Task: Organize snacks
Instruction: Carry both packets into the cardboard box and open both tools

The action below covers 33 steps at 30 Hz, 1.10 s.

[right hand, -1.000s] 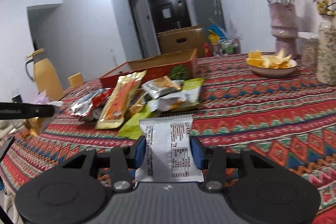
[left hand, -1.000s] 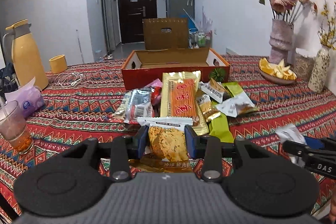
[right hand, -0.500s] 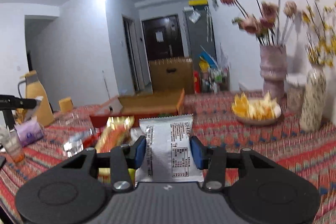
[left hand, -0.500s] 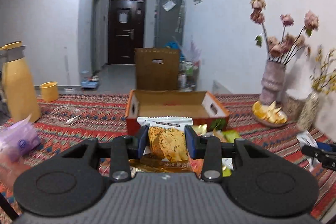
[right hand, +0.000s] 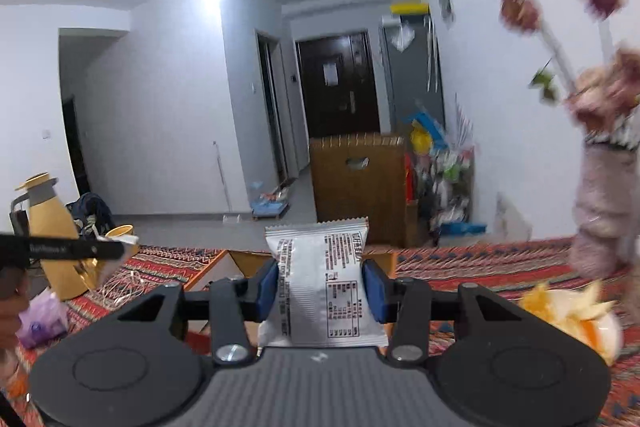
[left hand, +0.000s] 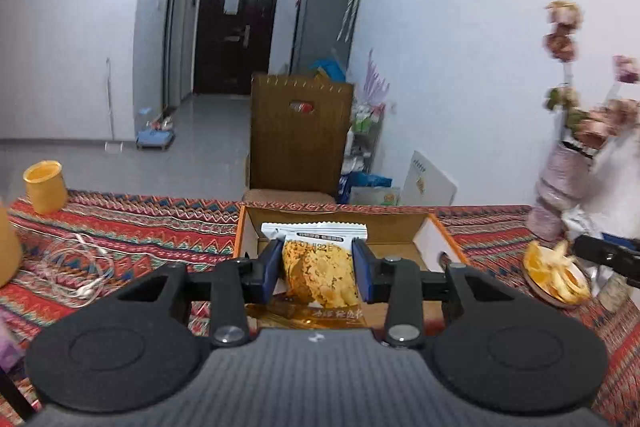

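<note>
Left gripper (left hand: 316, 269) clamps cookie packet (left hand: 318, 275), right gripper (right hand: 320, 291) clamps white packet (right hand: 322, 287), both over box (left hand: 448, 243)

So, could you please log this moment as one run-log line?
left gripper: shut on cookie packet | right gripper: shut on white packet | both above orange box

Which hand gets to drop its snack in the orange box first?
Probably the left. The left gripper holds its cookie packet squarely before the open orange box. The right gripper with its white packet sits off toward the box's right end.
</note>
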Available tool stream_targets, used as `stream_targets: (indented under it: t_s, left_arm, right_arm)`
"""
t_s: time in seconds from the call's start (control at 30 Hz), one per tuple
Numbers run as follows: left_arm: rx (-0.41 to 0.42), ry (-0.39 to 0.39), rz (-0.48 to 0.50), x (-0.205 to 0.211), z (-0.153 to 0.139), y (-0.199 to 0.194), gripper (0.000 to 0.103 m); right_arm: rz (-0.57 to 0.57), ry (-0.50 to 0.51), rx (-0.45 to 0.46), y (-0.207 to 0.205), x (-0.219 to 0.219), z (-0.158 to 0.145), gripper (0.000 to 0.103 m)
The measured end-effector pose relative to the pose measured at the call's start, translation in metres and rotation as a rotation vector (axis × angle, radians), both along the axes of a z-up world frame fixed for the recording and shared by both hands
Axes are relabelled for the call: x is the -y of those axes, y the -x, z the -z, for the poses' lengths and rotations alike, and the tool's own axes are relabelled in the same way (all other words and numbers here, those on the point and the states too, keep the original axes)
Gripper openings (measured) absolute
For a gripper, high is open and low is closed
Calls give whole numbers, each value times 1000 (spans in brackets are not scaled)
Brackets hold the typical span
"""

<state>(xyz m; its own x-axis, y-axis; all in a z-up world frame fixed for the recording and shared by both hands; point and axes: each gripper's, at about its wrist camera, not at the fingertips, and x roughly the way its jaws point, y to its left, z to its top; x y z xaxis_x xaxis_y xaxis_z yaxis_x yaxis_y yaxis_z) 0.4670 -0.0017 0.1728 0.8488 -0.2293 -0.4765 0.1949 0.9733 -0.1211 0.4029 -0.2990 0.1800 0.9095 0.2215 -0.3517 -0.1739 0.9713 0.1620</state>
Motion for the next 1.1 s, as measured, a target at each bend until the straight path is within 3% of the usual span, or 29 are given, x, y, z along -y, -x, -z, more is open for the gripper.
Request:
stream_targets:
  t_s: [0.3, 0.37, 0.47, 0.53, 0.57, 0.63, 0.7, 0.73, 0.9, 1.0, 1.1]
  left_arm:
    - [-100, -81, -36, 22, 64, -161, 38]
    - [-128, -98, 0, 25, 84, -193, 38]
    - [-164, -165, -50, 31, 111, -222, 38]
    - [-175, -161, -46, 29, 122, -227, 39]
    - [-178, -167, -39, 30, 126, -228, 41]
    - [-189, -177, -25, 31, 132, -229, 58]
    - [-174, -152, -18, 30, 132, -227, 70]
    - [-162, -147, -30, 29, 131, -226, 72]
    - [-156, -129, -62, 22, 116, -213, 72]
    - [-124, -83, -39, 19, 81, -192, 74]
    - [-66, -48, -17, 16, 36, -158, 83]
  right_arm:
    - [58, 60, -261, -200, -23, 60, 45]
    - [82, 111, -307, -231, -30, 79, 45]
    - [122, 147, -353, -267, -33, 105, 45]
    - [119, 160, -377, -276, -37, 119, 45]
    - [115, 172, -379, -278, -39, 125, 51]
    - [92, 202, -352, -276, -46, 130, 61]
    - [55, 208, -340, -274, -52, 131, 82]
    - [65, 234, -329, -271, -56, 131, 86]
    - [93, 230, -268, -264, -55, 125, 86]
    - [92, 200, -244, -252, -48, 105, 86]
    - [77, 168, -215, -226, -42, 72, 87]
